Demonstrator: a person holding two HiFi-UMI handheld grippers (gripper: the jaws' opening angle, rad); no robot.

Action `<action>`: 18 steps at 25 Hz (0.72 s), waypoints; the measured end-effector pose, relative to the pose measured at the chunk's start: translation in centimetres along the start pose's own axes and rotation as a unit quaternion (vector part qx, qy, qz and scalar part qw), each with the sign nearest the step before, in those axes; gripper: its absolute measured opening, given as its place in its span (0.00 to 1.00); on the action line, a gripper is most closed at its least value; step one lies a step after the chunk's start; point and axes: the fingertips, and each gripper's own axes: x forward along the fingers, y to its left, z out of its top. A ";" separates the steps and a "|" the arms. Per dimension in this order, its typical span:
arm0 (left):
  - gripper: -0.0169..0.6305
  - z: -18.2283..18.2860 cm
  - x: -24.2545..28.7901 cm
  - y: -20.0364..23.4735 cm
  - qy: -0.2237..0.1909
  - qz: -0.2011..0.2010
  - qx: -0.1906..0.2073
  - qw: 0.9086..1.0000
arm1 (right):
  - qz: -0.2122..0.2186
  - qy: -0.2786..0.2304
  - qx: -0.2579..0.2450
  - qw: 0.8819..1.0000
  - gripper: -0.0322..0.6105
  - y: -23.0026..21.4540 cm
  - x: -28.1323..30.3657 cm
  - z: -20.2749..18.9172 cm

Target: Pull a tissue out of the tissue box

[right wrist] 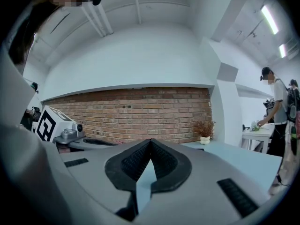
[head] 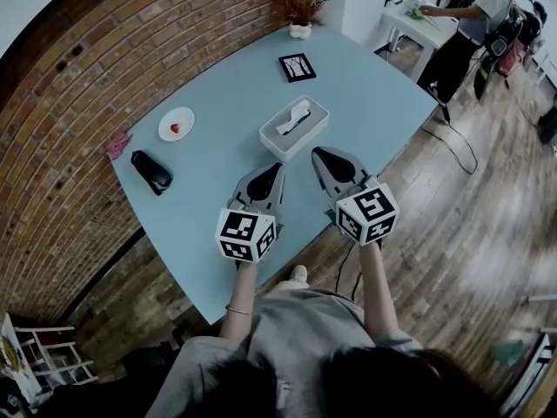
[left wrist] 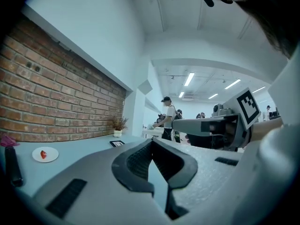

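Note:
The pale grey tissue box [head: 294, 129] lies in the middle of the light blue table [head: 374, 103], and a white tissue [head: 294, 117] sticks up from its slot. My left gripper [head: 278, 168] hovers just short of the box's near left corner, jaws shut and empty. Close to the box's near right corner my right gripper [head: 317, 152] is also shut on nothing. In the left gripper view the left gripper [left wrist: 151, 142] has its pads meeting at the tip. The right gripper [right wrist: 150, 141] looks the same in its own view. Both gripper views hide the box.
A white plate [head: 176, 124] with a red bit, a black object [head: 151, 171] and a pink thing [head: 117, 144] lie at the table's left by the brick wall. A black-and-white card [head: 297, 67] and a potted dried plant [head: 299, 11] stand farther back. A person [head: 474, 16] stands at another table.

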 end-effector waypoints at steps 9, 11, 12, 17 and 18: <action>0.03 -1.3 3.0 1.6 0.009 -0.006 -0.023 1.000 | -0.022 0.012 -0.008 1.000 0.05 -2.6 2.0 -0.7; 0.03 -1.8 3.5 1.9 0.016 -0.002 -0.028 0.999 | -0.020 0.014 -0.006 1.000 0.05 -3.1 2.4 -0.8; 0.03 -2.1 3.7 1.9 0.020 0.001 -0.030 0.999 | -0.016 0.015 -0.005 1.000 0.05 -3.4 2.6 -0.9; 0.03 -2.8 5.8 2.9 0.030 0.028 -0.033 0.999 | 0.021 0.026 -0.009 0.999 0.05 -5.3 5.2 -1.6; 0.03 -2.8 6.3 3.2 0.032 0.035 -0.033 0.998 | 0.031 0.029 -0.010 0.999 0.05 -5.7 5.9 -1.6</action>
